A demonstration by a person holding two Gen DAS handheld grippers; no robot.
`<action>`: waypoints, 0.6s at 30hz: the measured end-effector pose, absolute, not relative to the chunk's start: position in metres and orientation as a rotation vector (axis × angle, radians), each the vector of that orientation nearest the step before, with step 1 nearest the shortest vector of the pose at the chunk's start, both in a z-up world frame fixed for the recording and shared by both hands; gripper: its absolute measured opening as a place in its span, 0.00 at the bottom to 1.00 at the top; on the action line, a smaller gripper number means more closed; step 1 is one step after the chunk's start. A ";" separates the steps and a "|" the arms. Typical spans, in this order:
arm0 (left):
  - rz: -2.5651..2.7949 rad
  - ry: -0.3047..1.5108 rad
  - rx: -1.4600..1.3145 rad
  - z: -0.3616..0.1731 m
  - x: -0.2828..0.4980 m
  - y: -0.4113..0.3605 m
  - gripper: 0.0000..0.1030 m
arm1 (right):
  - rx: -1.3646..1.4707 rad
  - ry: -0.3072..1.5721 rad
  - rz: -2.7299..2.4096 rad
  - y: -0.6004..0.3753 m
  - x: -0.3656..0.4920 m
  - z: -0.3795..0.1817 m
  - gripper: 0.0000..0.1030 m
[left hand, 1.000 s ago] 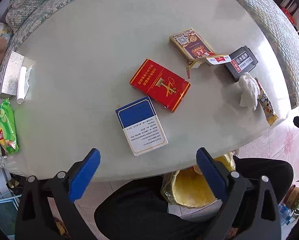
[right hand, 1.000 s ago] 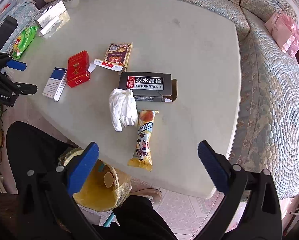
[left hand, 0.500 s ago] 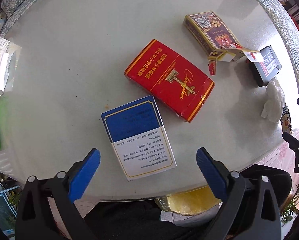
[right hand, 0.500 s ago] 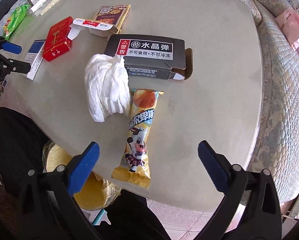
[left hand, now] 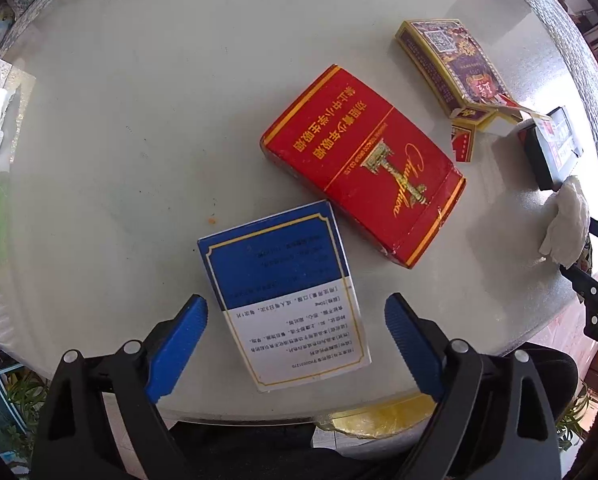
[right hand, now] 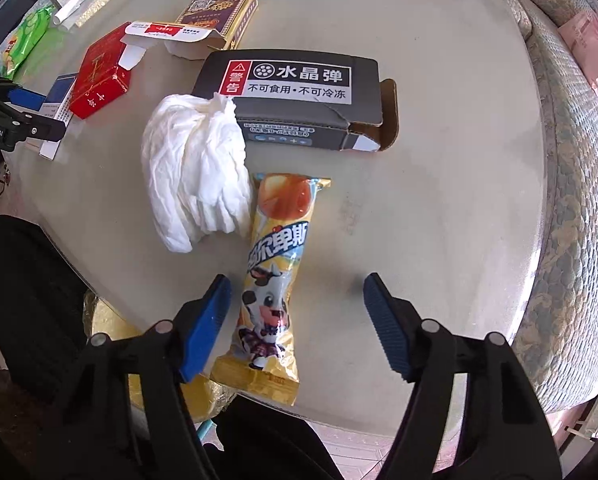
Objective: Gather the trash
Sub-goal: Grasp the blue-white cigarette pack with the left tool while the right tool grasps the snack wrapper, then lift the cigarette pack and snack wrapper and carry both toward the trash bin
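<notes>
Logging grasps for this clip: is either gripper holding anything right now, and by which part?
Nothing is held. The left gripper is open around the blue-and-white pack; the right gripper is open over the yellow snack wrapper.

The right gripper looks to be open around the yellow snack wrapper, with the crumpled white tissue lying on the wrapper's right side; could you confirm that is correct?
Not quite. In the right wrist view the right gripper is open around the yellow snack wrapper, but the crumpled white tissue lies on the wrapper's left side, not its right, just in front of the grey box.
</notes>
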State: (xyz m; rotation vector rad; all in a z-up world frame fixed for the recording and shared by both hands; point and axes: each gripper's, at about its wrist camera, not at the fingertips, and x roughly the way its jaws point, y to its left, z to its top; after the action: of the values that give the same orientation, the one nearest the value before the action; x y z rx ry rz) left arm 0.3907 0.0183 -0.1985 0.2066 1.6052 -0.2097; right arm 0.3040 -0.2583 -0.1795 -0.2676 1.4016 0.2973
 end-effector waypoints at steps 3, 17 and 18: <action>-0.211 1.613 0.200 -0.203 0.393 0.020 0.73 | -0.265 1.396 0.300 -0.262 0.306 -0.176 0.48; -0.194 1.562 0.229 -0.187 0.393 0.028 0.64 | -0.307 1.392 0.256 -0.255 0.308 -0.168 0.16; -0.199 1.559 0.224 -0.184 0.392 0.029 0.64 | -0.304 1.387 0.244 -0.253 0.305 -0.168 0.16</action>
State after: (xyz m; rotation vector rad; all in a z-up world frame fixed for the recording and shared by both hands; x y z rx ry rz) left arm 0.3920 0.0292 -0.1841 0.2239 1.5592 -0.1995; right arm 0.3052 -0.2532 -0.1677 -0.3040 1.3874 0.2441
